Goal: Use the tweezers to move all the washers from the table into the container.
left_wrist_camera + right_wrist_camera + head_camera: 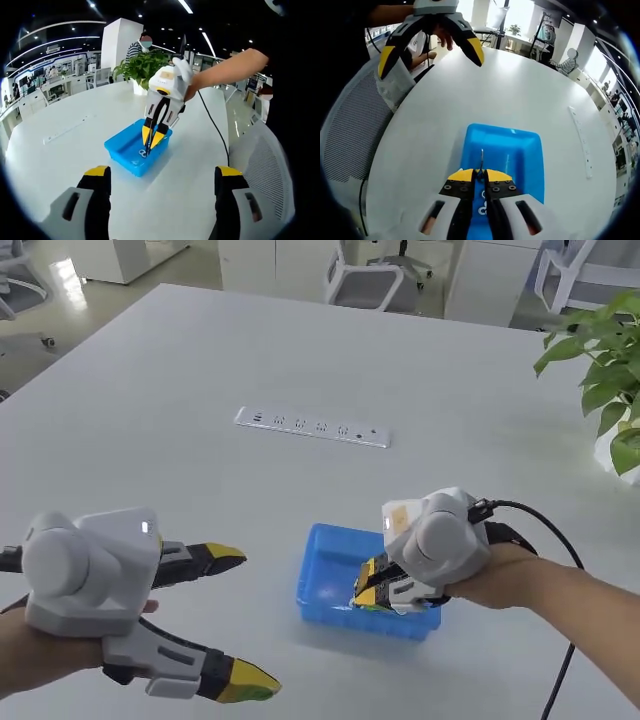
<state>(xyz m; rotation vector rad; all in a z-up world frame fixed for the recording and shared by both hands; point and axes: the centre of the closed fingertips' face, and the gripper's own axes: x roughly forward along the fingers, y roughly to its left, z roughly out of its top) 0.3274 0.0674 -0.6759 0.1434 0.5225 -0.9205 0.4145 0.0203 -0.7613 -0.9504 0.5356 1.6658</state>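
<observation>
A blue container [318, 585] sits on the white table [300, 360] in front of me. Above it, my right gripper [388, 587] is shut on thin metal tweezers [481, 159], which point down into the container [520, 150]. From the left gripper view, the tweezers' tip [147, 150] reaches the container's floor [127, 147]; something small sits at the tip, too tiny to name. My left gripper [240, 618] hovers open and empty to the left of the container, and it appears across the table as the left gripper [430, 47] in the right gripper view.
A white power strip [312, 427] lies on the table beyond the container. A potted plant [610, 360] stands at the right edge. Office chairs [365, 280] stand behind the table. A black cable [545, 540] trails from the right gripper.
</observation>
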